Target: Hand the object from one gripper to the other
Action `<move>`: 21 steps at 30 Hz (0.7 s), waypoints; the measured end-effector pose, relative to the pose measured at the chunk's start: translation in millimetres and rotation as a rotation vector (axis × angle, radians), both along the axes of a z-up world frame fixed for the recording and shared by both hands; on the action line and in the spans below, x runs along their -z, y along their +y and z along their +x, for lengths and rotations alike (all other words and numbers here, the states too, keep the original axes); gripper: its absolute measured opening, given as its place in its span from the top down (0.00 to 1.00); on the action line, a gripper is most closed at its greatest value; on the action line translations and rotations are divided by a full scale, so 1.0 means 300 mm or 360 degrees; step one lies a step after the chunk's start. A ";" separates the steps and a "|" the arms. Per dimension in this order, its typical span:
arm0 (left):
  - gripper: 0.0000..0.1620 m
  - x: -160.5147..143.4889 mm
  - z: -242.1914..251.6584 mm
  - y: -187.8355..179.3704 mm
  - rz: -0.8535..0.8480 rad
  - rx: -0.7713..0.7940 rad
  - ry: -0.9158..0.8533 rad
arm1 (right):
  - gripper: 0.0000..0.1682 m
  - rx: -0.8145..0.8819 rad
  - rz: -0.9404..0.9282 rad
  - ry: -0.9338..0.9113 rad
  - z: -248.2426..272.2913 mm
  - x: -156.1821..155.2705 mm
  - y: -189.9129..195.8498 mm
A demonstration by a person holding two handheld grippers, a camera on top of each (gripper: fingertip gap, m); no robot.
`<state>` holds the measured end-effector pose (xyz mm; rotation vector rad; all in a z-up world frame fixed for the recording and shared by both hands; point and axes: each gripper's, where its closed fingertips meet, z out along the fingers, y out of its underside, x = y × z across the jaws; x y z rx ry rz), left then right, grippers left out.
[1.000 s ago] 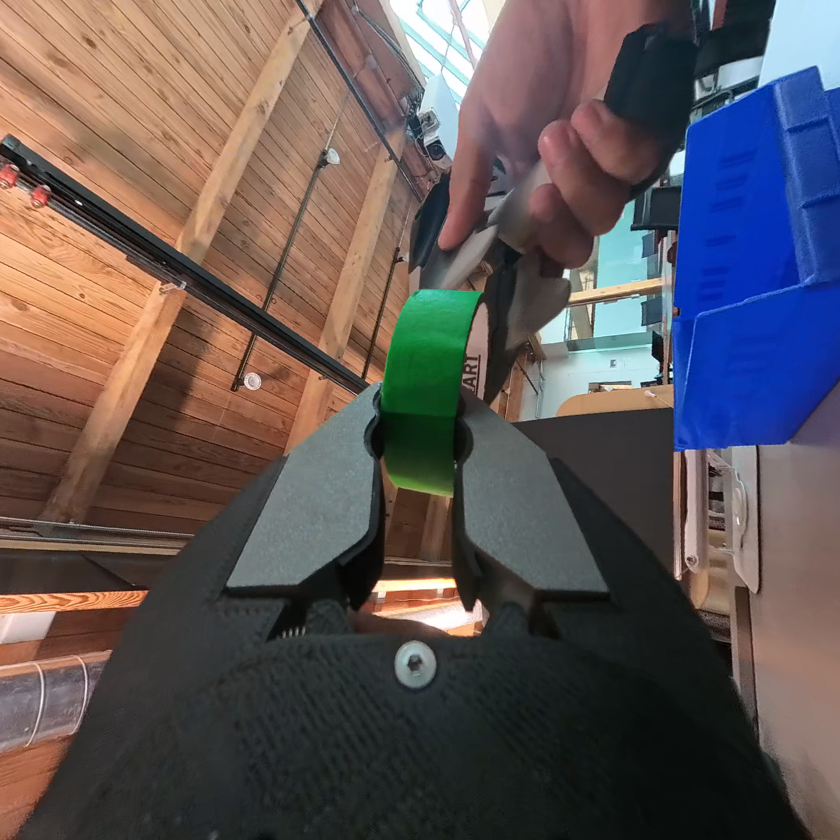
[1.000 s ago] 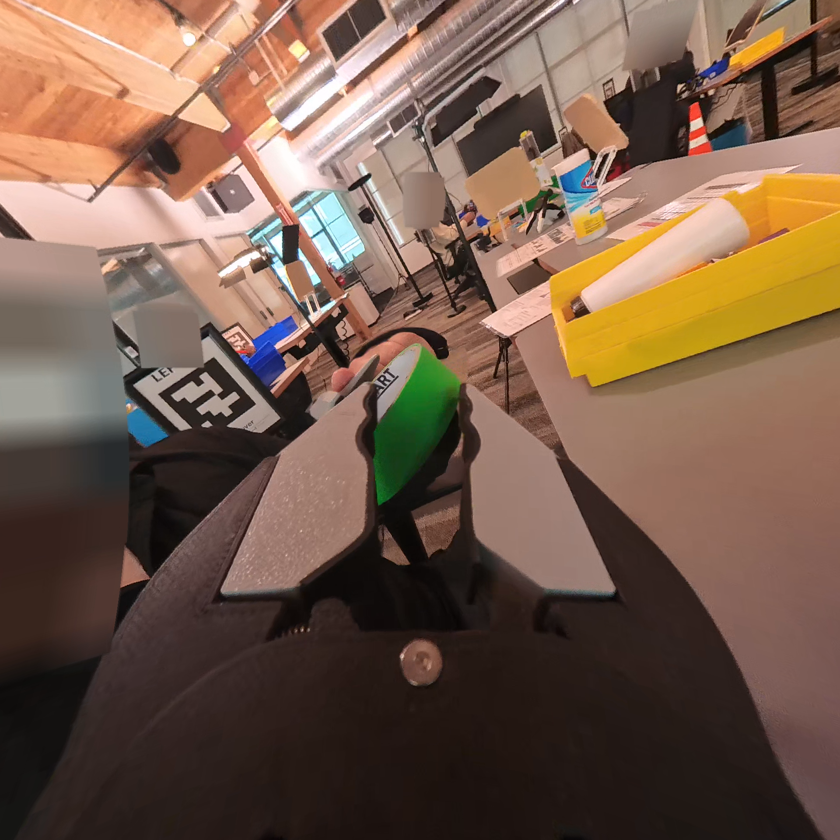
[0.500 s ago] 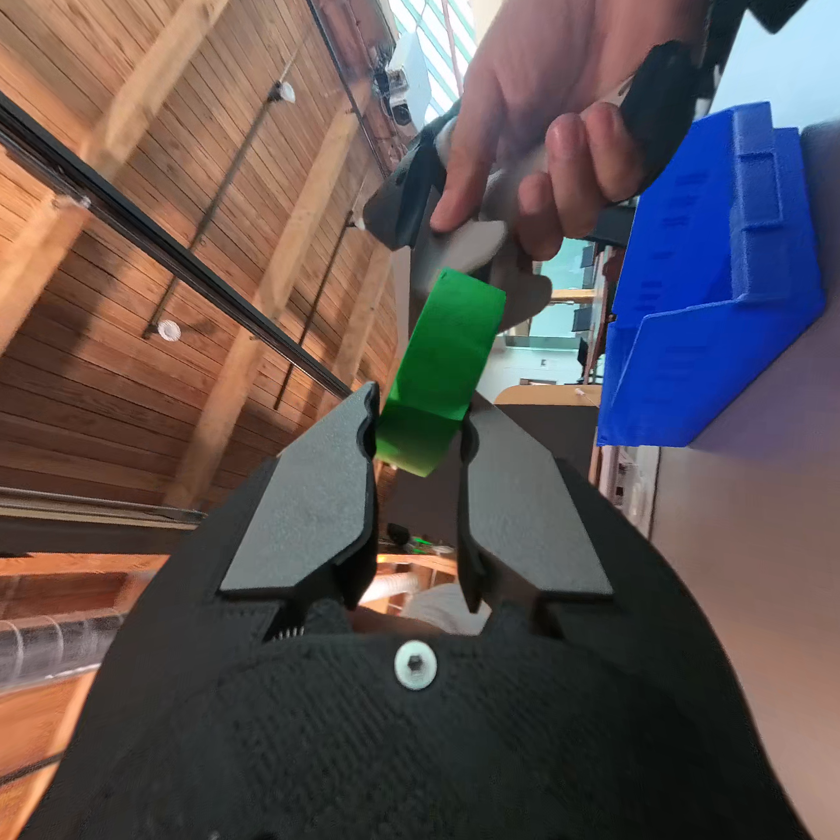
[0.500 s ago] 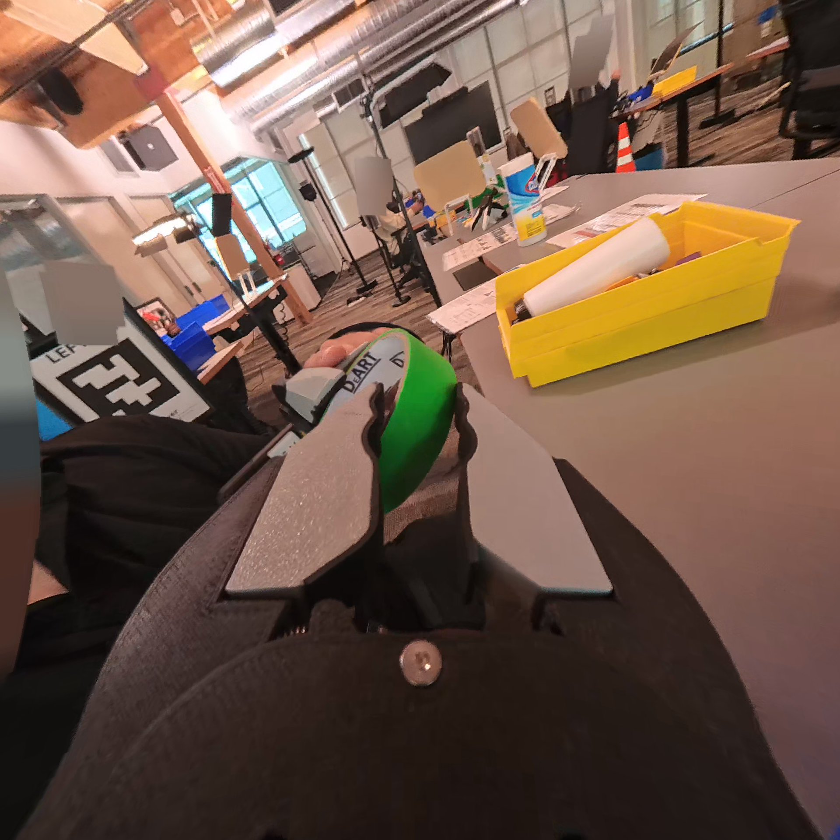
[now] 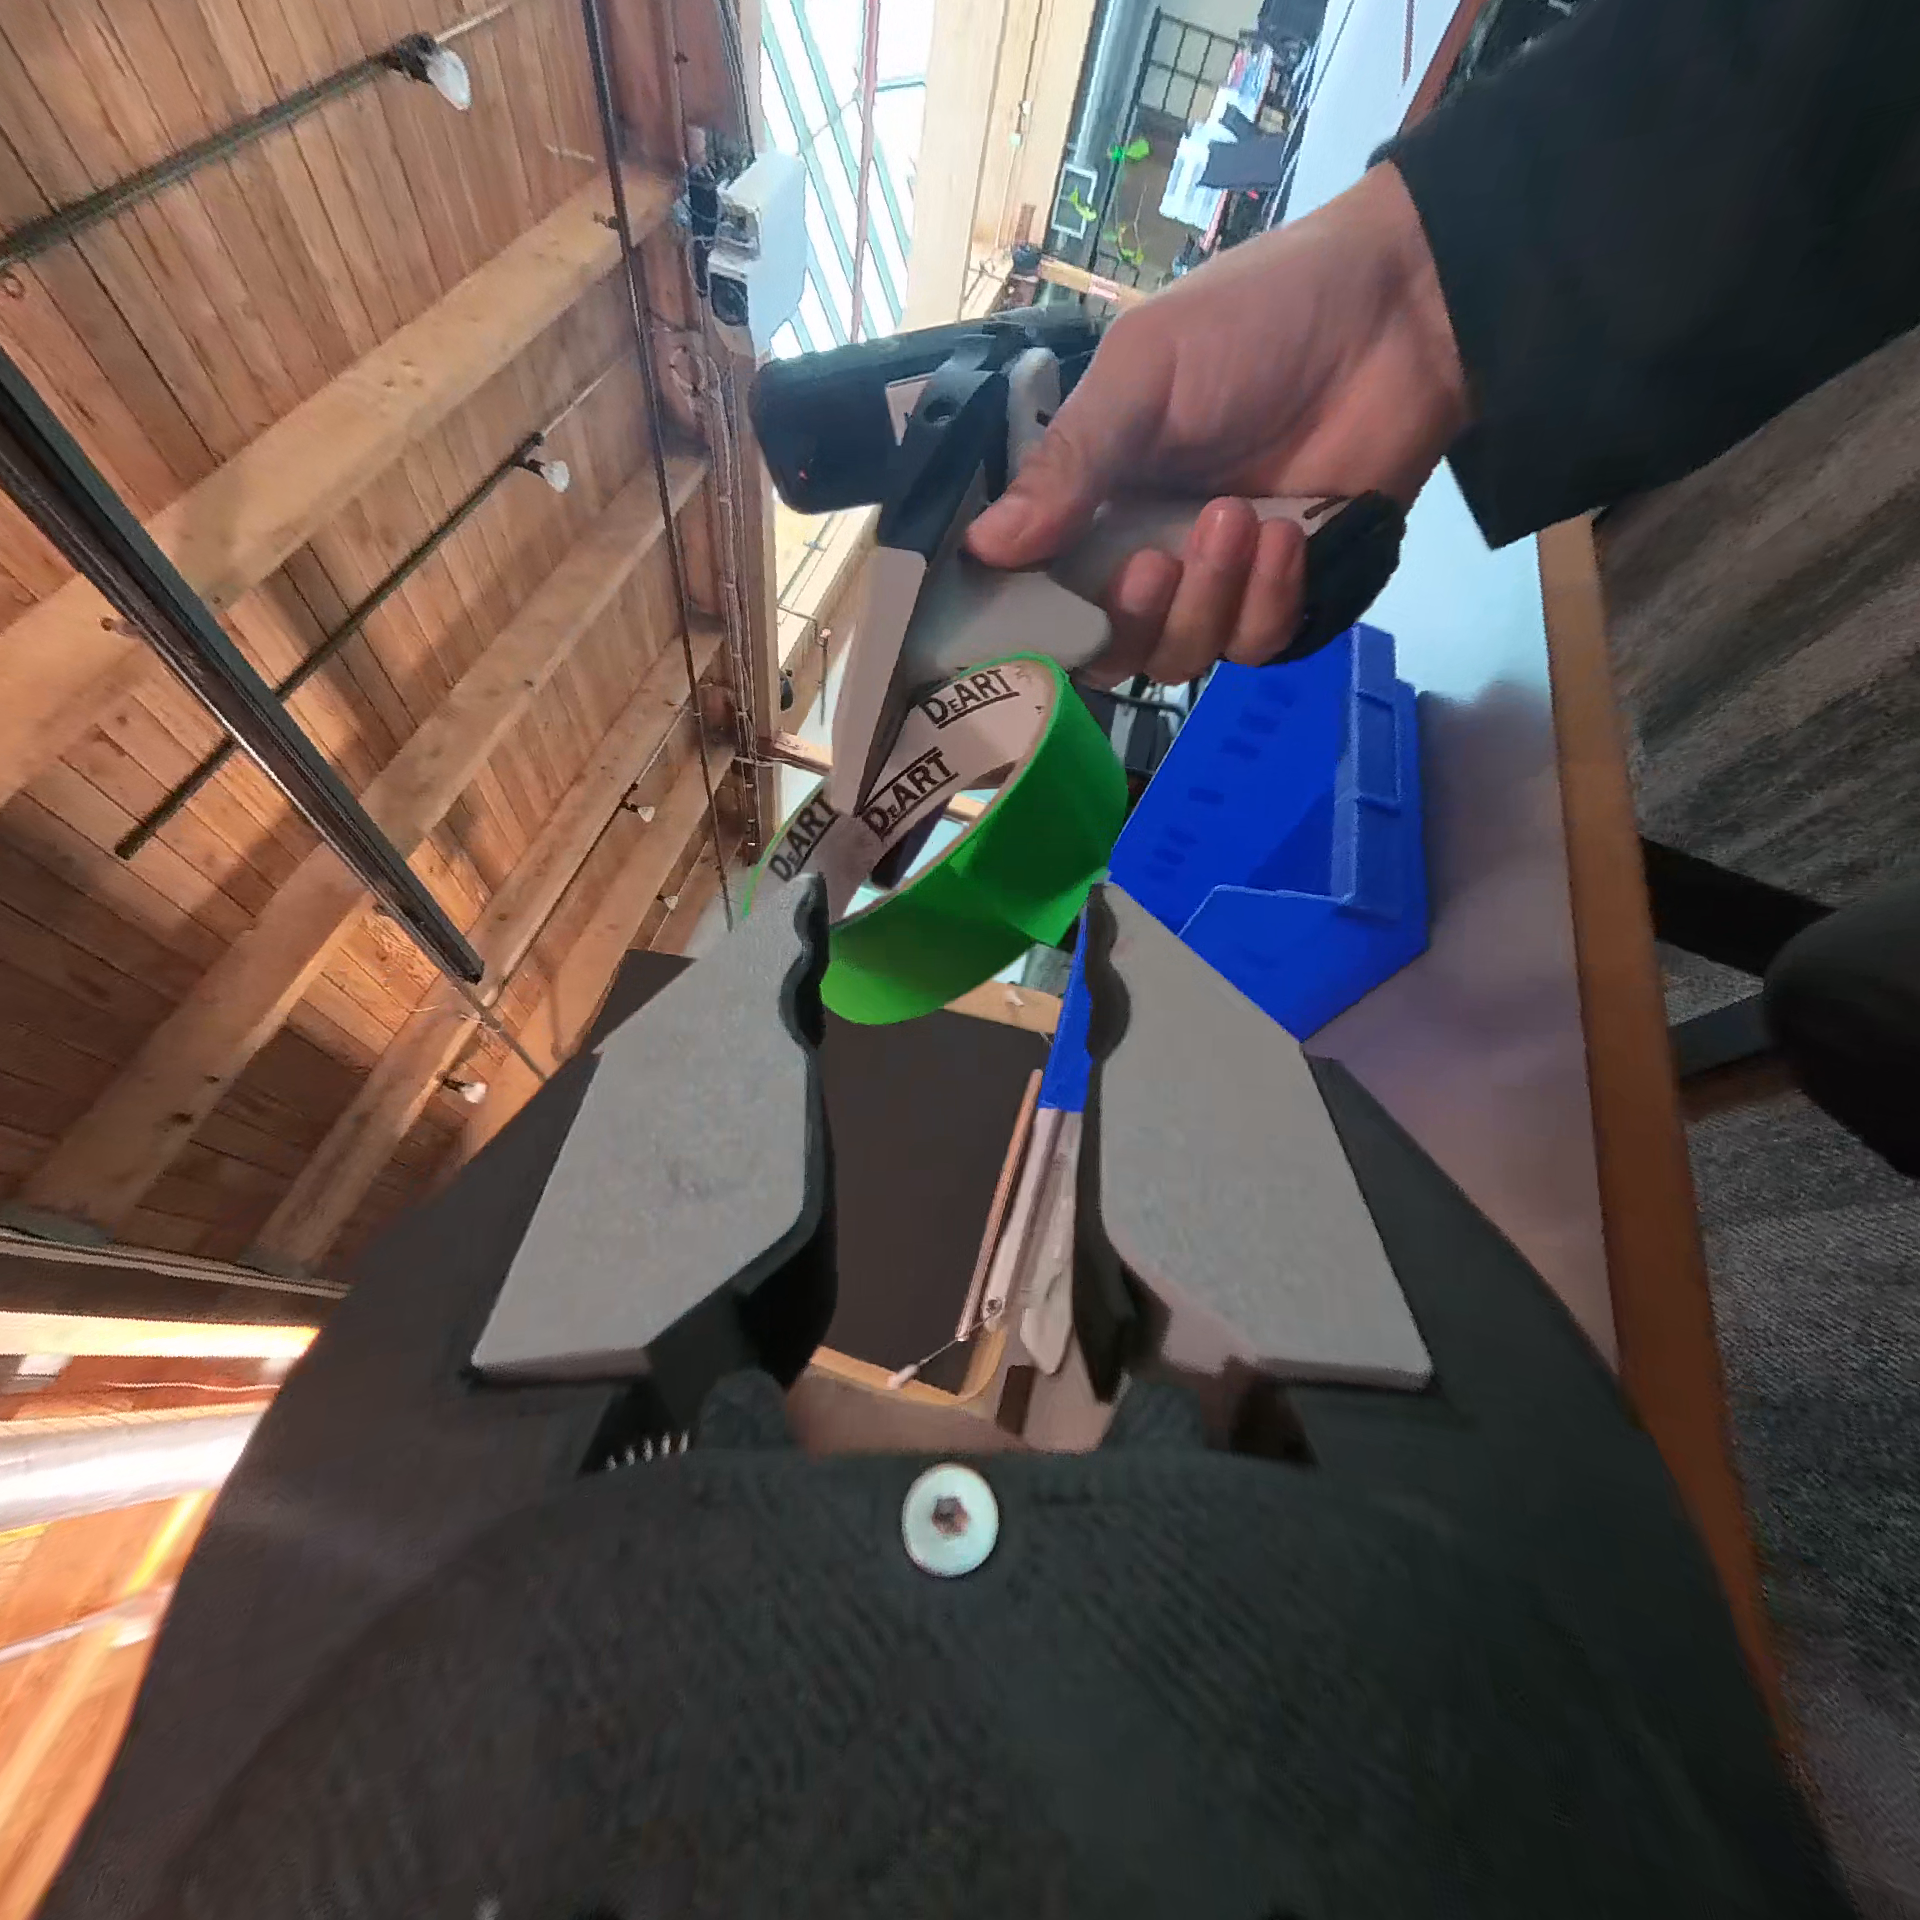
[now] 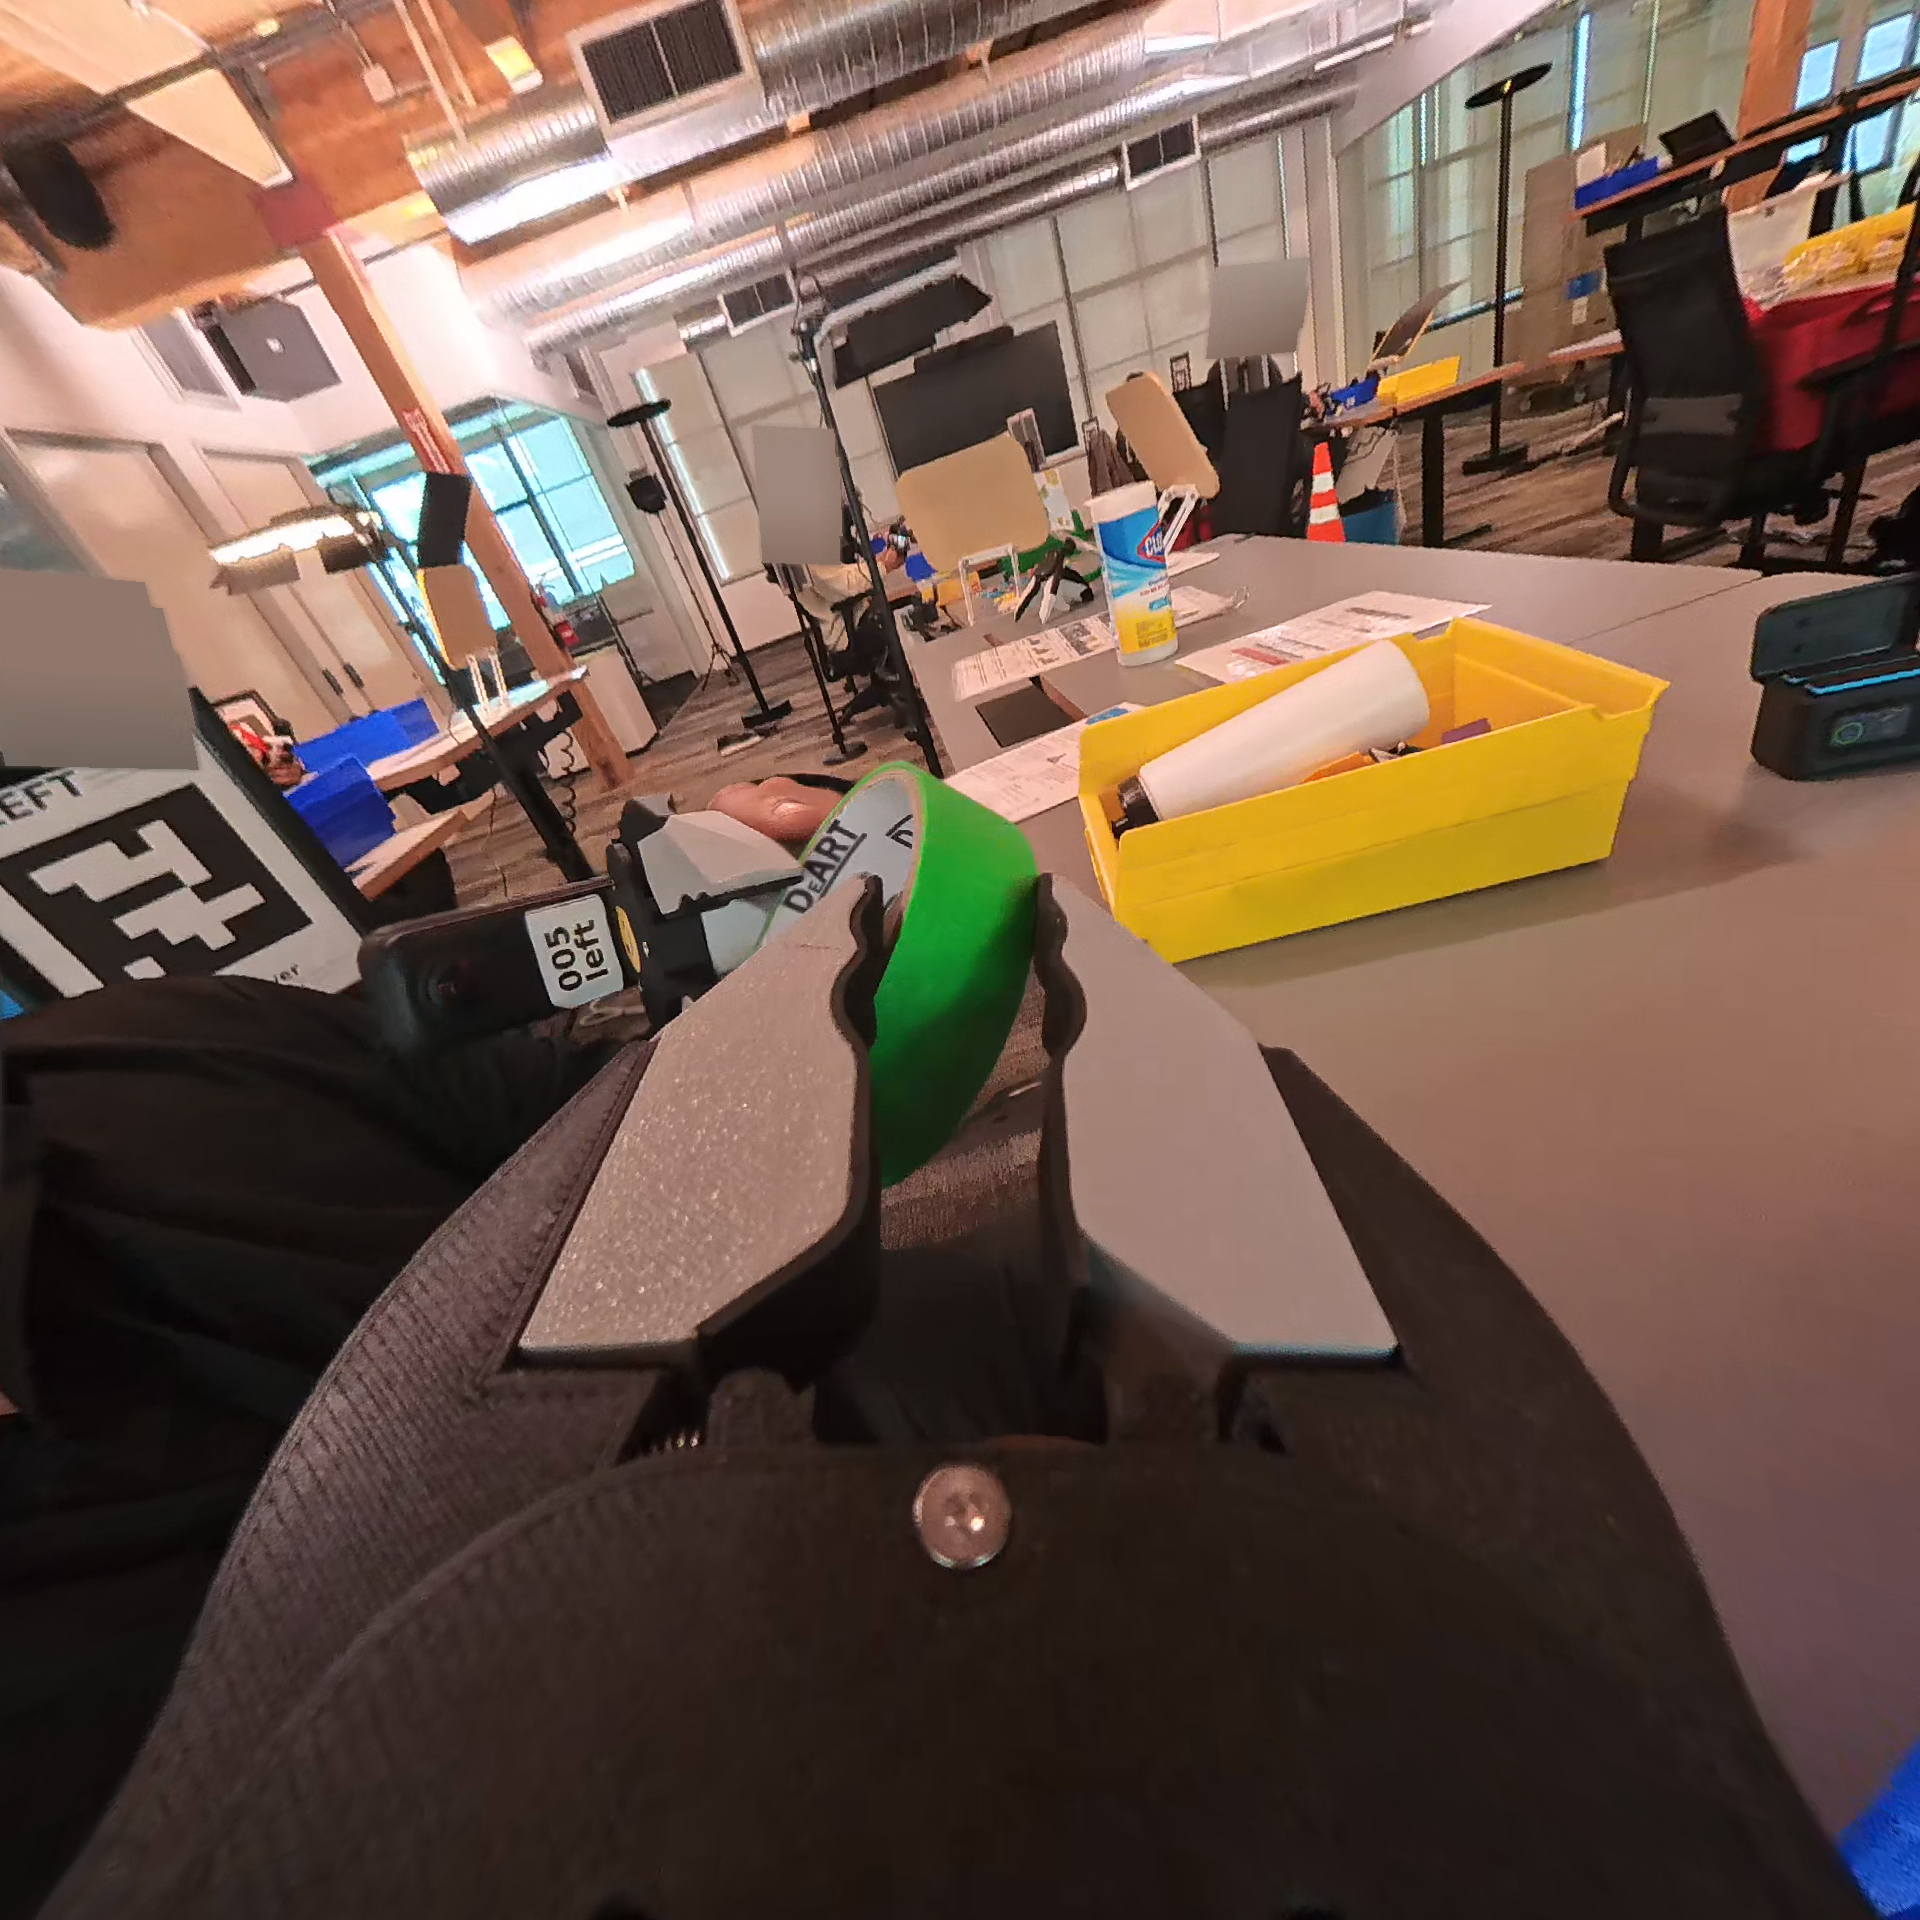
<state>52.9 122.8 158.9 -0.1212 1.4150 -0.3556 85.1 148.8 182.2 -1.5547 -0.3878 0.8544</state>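
Off the bench edge, your right claw [image 6: 951, 914] pinches the tape [image 5: 987, 894]; your left claw [image 5: 951, 920] gapes empty just beside it.

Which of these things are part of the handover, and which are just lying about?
Part of the job: green tape roll; right tool, clamped on the roll; left tool, open.
Lying about: yellow bin holding a white bottle; blue bin; wipes canister.
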 end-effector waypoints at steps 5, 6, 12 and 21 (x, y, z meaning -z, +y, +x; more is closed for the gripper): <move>0.75 -0.031 -0.028 0.007 -0.0364 0.0136 0.0126 | 0.85 0.0077 0.0120 -0.0047 0.024 -0.037 -0.016; 0.75 -0.026 -0.033 0.006 -0.0467 0.0179 0.0206 | 0.85 0.0115 0.0155 -0.0077 0.025 -0.046 -0.018; 0.78 -0.108 -0.048 0.061 -0.0895 0.0181 0.0186 | 0.86 0.0358 0.0342 -0.0252 0.037 -0.103 -0.041; 0.79 -0.117 -0.030 0.067 -0.1371 0.0282 0.0308 | 0.87 0.0693 0.0811 -0.0864 -0.013 -0.162 -0.104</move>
